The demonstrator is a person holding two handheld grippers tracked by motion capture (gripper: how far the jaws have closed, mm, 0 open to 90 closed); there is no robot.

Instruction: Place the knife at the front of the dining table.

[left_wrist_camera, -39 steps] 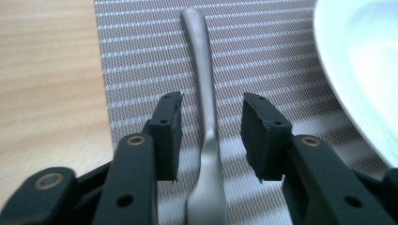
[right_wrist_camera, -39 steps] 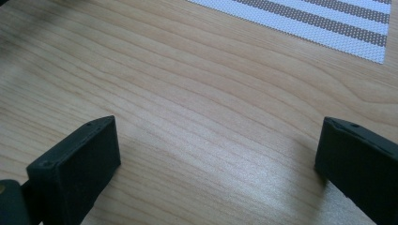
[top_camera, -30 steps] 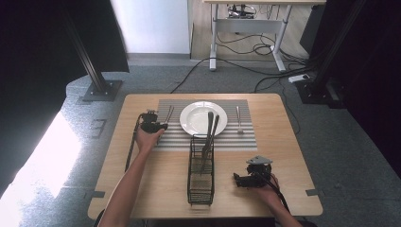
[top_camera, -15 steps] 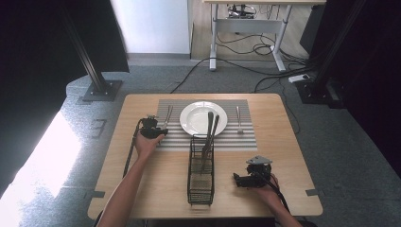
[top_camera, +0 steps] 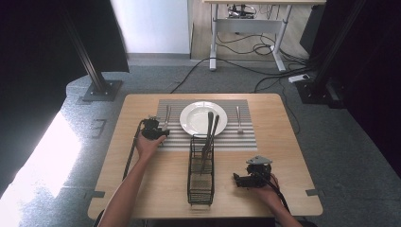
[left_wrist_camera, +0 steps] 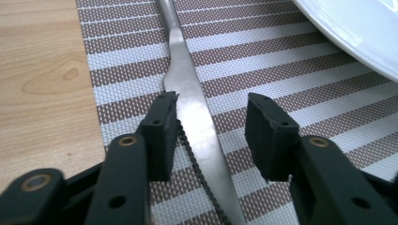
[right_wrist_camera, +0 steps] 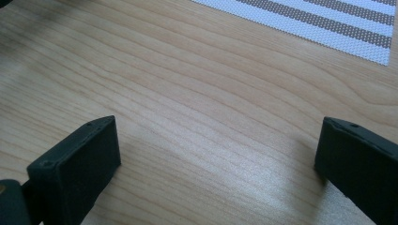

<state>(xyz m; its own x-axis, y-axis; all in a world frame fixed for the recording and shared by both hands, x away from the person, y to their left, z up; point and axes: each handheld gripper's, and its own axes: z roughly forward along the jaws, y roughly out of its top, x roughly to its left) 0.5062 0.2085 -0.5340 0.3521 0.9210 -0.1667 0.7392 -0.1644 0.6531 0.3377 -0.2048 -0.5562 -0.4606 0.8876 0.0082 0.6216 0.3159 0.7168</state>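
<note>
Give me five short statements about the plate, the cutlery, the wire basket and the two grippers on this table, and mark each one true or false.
1. The left gripper has its jaws open around a knife that lies on the striped mat. True.
2. The plate sits on bare wood, off the mat. False: it rests on the mat.
3. The wire basket holds cutlery that stands up out of it. True.
4. The right gripper is shut on a fork. False: its jaws are wide open over bare table.
5. A utensil lies on the mat to the right of the plate. True.
</note>
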